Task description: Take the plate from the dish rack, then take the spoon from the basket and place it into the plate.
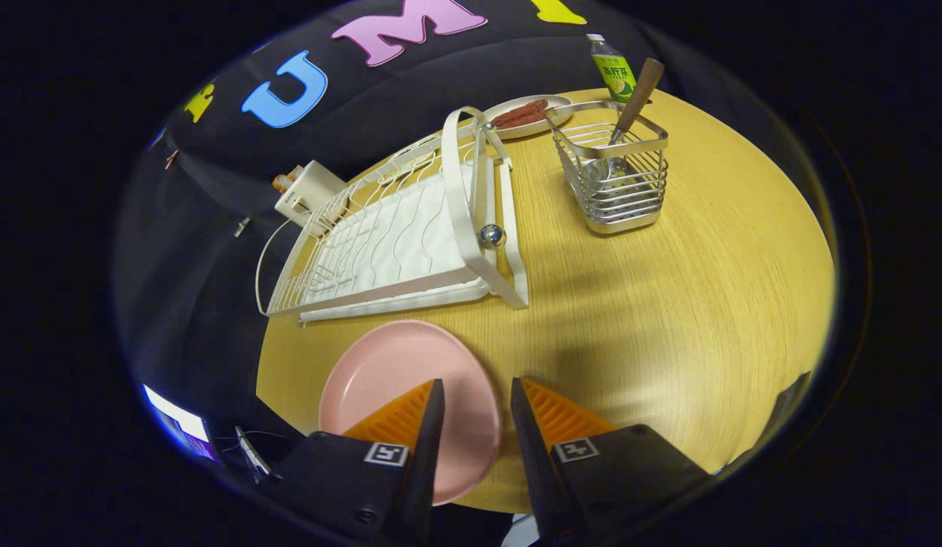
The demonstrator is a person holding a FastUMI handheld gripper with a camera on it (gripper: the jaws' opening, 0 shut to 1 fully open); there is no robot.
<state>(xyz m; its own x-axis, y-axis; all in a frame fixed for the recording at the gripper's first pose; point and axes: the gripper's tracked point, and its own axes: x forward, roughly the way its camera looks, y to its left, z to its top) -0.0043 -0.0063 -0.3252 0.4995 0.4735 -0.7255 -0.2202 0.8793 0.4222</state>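
Note:
A pink plate [395, 372] lies flat on the wooden table [668, 304], in front of the white dish rack [395, 235]. My gripper [477, 387] hovers over the plate's right edge with its fingers open and nothing between them. One finger is over the plate, the other over bare wood. Far beyond the fingers stands a metal wire basket [619, 186] with a spoon [630, 106] upright in it, its brown wooden handle sticking out of the top.
A small plate with sausages [528, 115] sits behind the rack and basket. A green-labelled bottle [612, 68] stands at the table's far edge. A white box with a cable [308, 194] is at the rack's far left corner.

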